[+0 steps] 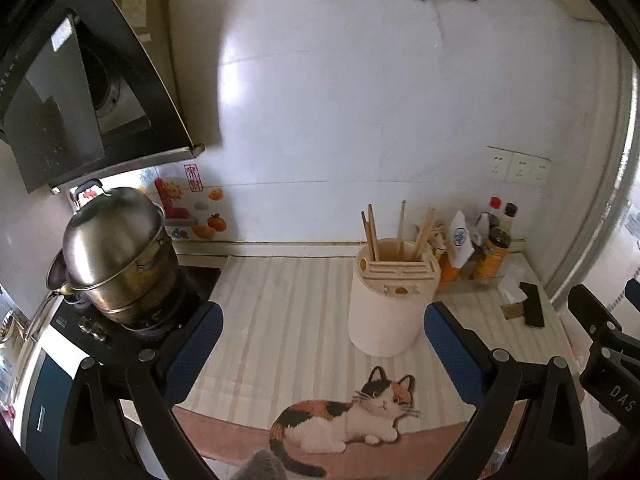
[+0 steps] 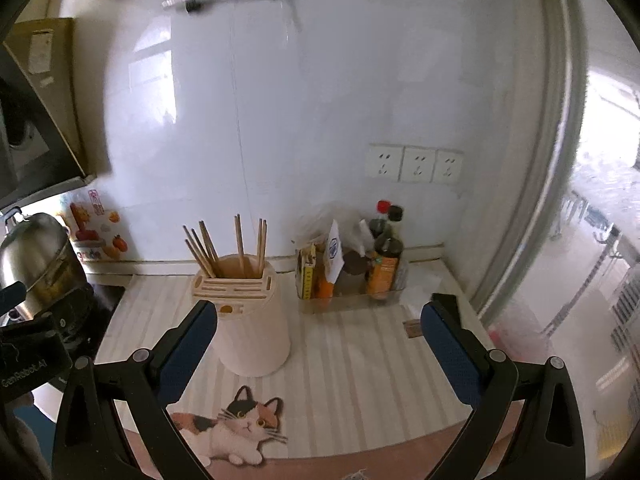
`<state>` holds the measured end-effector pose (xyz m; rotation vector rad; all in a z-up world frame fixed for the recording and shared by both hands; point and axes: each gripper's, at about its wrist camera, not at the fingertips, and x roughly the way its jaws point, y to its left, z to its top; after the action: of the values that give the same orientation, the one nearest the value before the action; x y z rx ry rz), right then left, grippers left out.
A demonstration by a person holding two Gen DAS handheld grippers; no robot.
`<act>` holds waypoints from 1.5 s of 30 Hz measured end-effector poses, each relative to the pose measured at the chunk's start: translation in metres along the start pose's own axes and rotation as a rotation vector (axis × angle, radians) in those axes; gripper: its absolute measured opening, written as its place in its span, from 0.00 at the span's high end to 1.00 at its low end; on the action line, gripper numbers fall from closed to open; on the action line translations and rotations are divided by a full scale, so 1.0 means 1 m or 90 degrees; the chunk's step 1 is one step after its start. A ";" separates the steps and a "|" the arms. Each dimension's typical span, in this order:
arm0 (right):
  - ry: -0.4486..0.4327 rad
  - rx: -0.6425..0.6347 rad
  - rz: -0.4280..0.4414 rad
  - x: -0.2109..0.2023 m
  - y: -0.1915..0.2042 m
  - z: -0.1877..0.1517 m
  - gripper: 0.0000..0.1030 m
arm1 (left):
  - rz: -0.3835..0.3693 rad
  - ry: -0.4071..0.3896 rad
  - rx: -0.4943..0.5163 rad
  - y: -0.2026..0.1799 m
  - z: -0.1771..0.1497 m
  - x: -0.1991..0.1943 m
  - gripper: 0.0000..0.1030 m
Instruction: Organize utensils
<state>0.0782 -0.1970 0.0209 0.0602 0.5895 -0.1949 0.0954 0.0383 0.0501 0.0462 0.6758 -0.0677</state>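
So the cream utensil holder [image 2: 250, 320] stands upright on the striped tabletop [image 2: 360, 360], just behind the cat picture [image 2: 236, 428] printed on the mat. It's round, with a slotted top like a knife block, and the open well at its back holds a bunch of wooden chopsticks [image 2: 240, 246], all standing on end and fanning out a bit; I can't get a sure count. Right of the holder, against the wall, there's a clear tray [image 2: 352, 302] packed with sauce bottles [image 2: 386, 264] and some packets. Left of the holder, a steel pot [image 1: 120, 252] with a domed lid sits on the stove. Both the left tongs [image 1: 320, 354] and right tongs [image 2: 320, 346] are spread wide with nothing between them, hanging above the mat in front of the holder.
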 end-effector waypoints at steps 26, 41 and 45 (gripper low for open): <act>-0.030 -0.005 0.019 -0.096 -0.006 -0.015 0.00 | 0.025 0.001 -0.019 -0.002 -0.023 -0.054 0.00; -0.020 -0.020 0.029 -0.083 -0.005 -0.011 0.00 | 0.042 0.000 -0.022 -0.002 -0.022 -0.049 0.00; -0.020 -0.022 0.033 -0.079 -0.004 -0.010 0.00 | 0.044 -0.004 -0.024 -0.003 -0.021 -0.049 0.00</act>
<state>0.0079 -0.1865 0.0568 0.0391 0.5600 -0.1352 0.0442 0.0389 0.0649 0.0329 0.6691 0.0115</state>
